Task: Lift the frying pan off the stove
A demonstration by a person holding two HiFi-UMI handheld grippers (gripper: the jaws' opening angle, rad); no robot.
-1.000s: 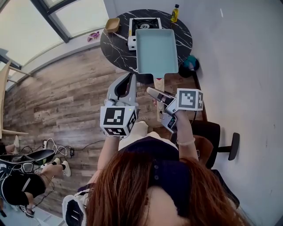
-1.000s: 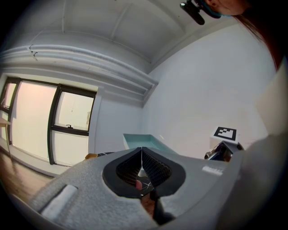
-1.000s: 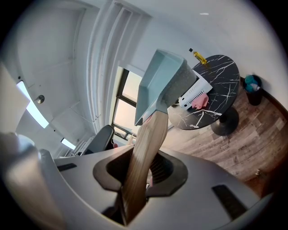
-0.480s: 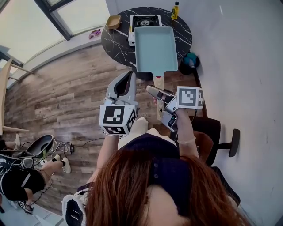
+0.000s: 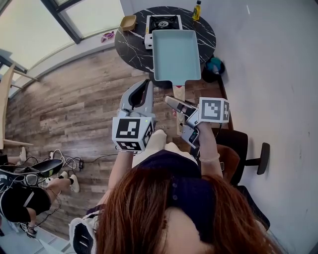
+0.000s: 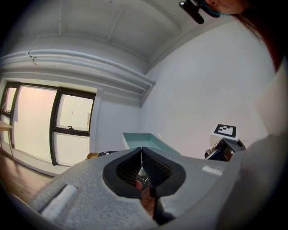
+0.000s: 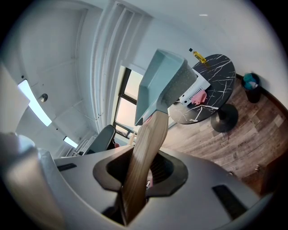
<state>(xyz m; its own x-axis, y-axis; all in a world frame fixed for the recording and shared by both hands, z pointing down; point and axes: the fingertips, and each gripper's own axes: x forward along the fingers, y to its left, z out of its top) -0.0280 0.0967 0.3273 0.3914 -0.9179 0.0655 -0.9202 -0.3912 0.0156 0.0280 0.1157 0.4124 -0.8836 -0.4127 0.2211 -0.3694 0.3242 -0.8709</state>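
**One pan up, clear of the stove**

Two grippers are working. The right gripper (image 7: 139, 174) is clamping the wooden handle (image 7: 145, 143) of the one frying pan (image 5: 176, 54), holding it in the air over the single stove (image 5: 162, 24). The left gripper (image 6: 141, 173) is riding closed, empty. One bottle (image 5: 197, 11) and one bowl (image 5: 127, 22) are sitting on the table (image 5: 130, 49).

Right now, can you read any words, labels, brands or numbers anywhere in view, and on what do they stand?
No text can be read.
Left marker cube, right marker cube: black-and-white square patterns only, no letters or numbers.
Bottle: yellow label, too small to read.
White tag in the left gripper view: blurred, unreadable.
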